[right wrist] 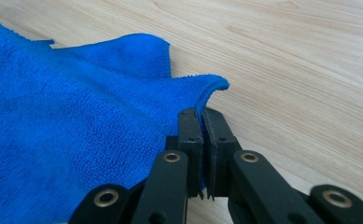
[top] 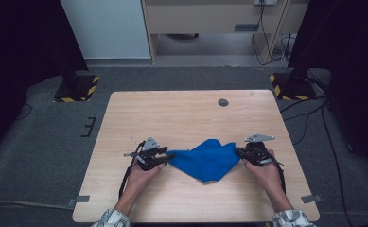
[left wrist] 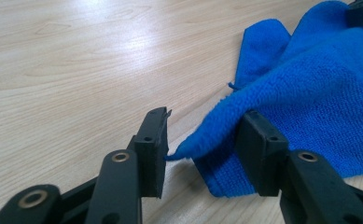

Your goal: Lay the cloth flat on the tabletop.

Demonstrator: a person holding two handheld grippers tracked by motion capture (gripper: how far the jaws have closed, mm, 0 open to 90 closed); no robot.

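The left claw point(left wrist: 202, 140) is standing released, its jaws parted with a pointed corner of the blue cloth point(left wrist: 319, 102) lying loose between them; the tip is reaching toward one pad and the fold is resting against the other, but neither is pressing on it. The right claw point(right wrist: 202, 128) is clenching the opposite edge of the cloth point(right wrist: 67, 135), the pads pinched together on a thin lip of fabric.

From the high view, the left claw point(top: 165, 158) and the right claw point(top: 240, 152) are sitting at either side of the cloth point(top: 205, 161), which is lying on the near half of the counter point(top: 186, 111), roughly midway between its left and right edges. Bare wood is stretching wide behind the cloth up to the far edge, with a small dark round plug point(top: 223, 102) set there, and a narrower bare band is running along the near edge.

The cloth is looking like plush blue microfibre, rumpled, folded over itself and drawn out toward both claws, with stitched hems and one corner flap lying flat on the wood.
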